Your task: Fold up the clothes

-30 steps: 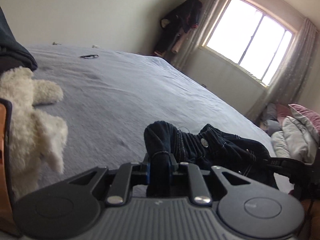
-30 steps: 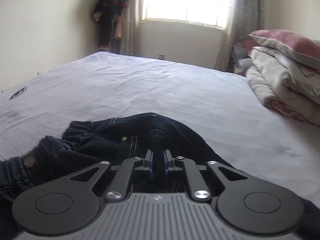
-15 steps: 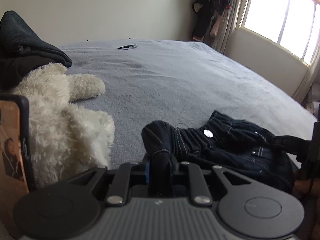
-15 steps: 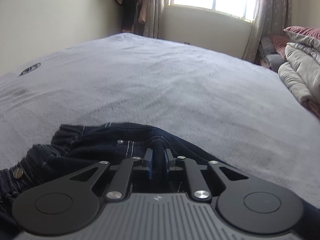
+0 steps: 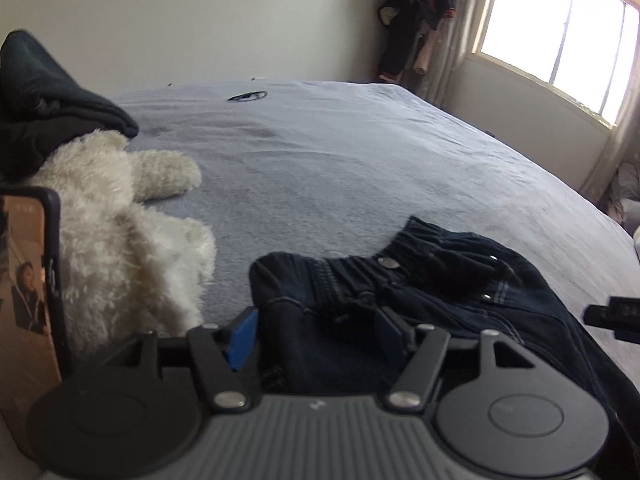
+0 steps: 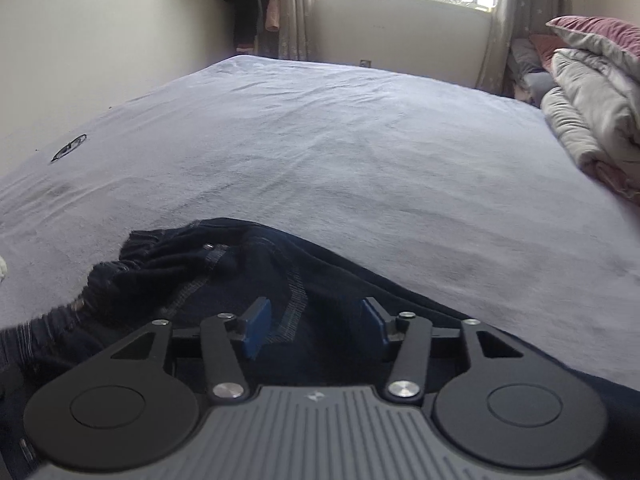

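Dark denim jeans (image 5: 432, 292) lie bunched on the grey-blue bed sheet (image 5: 340, 168), waistband and metal button facing up. My left gripper (image 5: 316, 332) hovers at the waistband's left end; its jaws are opening and the blue pads stand apart with denim lying loose between them. My right gripper (image 6: 314, 326) sits over the same jeans (image 6: 224, 280) near a stitched seam. Its jaws are opening too, pads clear of the cloth under them. The right gripper's tip shows at the left wrist view's right edge.
A white plush toy (image 5: 120, 232) lies at the left beside a phone (image 5: 28, 280) and dark folded clothes (image 5: 48, 104). A small dark object (image 6: 69, 148) rests on the far sheet. Folded quilts and a pink pillow (image 6: 592, 92) are piled at the right. Clothes hang by the window.
Both grippers have let go of the denim: they were shut on folds of it and now their pads stand apart. The jeans have settled flatter onto the sheet.
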Demonstrator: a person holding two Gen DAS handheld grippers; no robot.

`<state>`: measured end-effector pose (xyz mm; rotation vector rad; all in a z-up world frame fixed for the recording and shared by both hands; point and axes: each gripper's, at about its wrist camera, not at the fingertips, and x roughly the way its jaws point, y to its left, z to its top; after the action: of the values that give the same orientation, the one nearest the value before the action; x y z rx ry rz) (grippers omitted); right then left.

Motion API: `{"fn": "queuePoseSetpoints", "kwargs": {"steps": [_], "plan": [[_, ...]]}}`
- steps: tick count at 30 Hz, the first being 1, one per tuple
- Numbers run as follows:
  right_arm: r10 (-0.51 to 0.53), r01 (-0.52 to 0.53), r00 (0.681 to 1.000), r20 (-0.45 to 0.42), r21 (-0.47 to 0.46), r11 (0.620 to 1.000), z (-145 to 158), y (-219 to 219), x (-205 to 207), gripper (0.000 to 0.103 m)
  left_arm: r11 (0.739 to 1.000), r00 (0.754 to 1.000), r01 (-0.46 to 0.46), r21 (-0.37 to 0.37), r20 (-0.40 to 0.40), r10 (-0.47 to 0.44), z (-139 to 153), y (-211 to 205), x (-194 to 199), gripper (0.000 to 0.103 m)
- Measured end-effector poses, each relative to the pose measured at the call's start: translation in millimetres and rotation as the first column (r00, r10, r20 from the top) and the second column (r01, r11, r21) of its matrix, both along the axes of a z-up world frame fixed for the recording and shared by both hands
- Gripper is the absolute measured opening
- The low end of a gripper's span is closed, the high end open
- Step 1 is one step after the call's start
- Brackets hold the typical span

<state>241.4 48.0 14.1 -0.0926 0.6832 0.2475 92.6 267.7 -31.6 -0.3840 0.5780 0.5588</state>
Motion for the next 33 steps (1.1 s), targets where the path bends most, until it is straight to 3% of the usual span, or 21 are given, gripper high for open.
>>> {"fn": "queuePoseSetpoints", "kwargs": {"steps": [6, 13, 20, 26, 30, 33], "plan": [[-0.130, 0.130, 0.992, -0.004, -0.024, 0.991, 19, -88, -50, 0.054, 0.996, 0.996, 0.077, 0.039, 0.030, -0.078, 5, -24, -5, 0.083], [-0.325, 0.324, 0.946, -0.006, -0.042, 0.945, 36, -200, -113, 0.056, 0.968, 0.967, 0.252, 0.022, 0.046, -0.252, 6, -55, -19, 0.085], [-0.514, 0.516, 0.856, -0.050, 0.034, 0.856, 25, -294, -175, 0.058, 0.903, 0.904, 0.428, -0.051, 0.042, -0.426, 4, -100, -39, 0.085], [-0.585, 0.612, 0.790, -0.182, 0.188, 0.768, -19, -343, -197, 0.058, 0.832, 0.835, 0.549, -0.084, 0.099, -0.541, 23, -141, -54, 0.087], [-0.567, 0.611, 0.791, -0.230, 0.251, 0.751, -53, -354, -195, 0.058, 0.786, 0.786, 0.612, -0.082, 0.175, -0.593, 31, -164, -57, 0.088], [-0.563, 0.616, 0.787, -0.252, 0.259, 0.744, -61, -353, -186, 0.058, 0.736, 0.732, 0.671, -0.090, 0.241, -0.638, 30, -180, -54, 0.088]]}}
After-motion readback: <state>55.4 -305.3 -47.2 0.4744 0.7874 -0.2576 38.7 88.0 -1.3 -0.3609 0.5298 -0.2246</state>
